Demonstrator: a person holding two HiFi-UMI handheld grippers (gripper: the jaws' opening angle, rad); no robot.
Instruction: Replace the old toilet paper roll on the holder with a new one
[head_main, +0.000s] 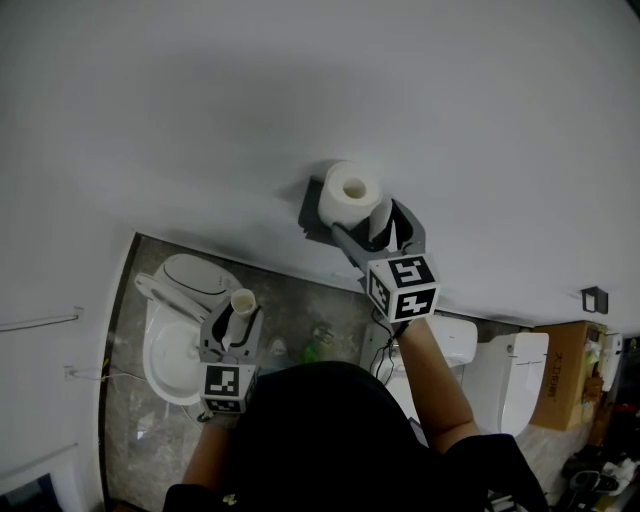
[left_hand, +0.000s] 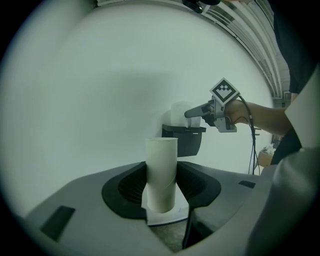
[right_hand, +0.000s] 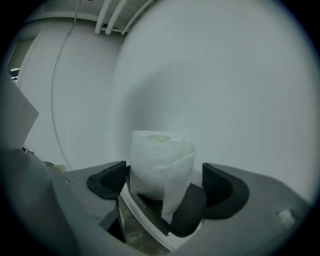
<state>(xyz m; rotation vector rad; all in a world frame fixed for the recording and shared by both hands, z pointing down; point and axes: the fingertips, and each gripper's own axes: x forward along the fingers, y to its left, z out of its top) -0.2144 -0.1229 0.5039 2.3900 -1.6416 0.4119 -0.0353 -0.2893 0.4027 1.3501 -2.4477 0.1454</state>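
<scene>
A full white toilet paper roll (head_main: 348, 192) (right_hand: 159, 162) sits upright on the black wall holder (head_main: 312, 215) (right_hand: 187, 212), with a loose tail hanging down its front. My right gripper (head_main: 372, 225) (right_hand: 162, 182) is open, its jaws standing wide on either side of the roll without pressing it. Lower left, my left gripper (head_main: 238, 320) (left_hand: 161, 187) is shut on the empty cardboard tube (head_main: 241, 305) (left_hand: 161, 170), which stands upright between the pads. In the left gripper view the holder (left_hand: 186, 140) and the right gripper (left_hand: 192, 114) show against the wall.
A white toilet (head_main: 175, 330) with its lid up stands below the left gripper. Another white fixture (head_main: 500, 375) and a cardboard box (head_main: 565, 375) are at the right. A green item (head_main: 315, 350) lies on the stone floor. A small bracket (head_main: 594, 298) is on the wall.
</scene>
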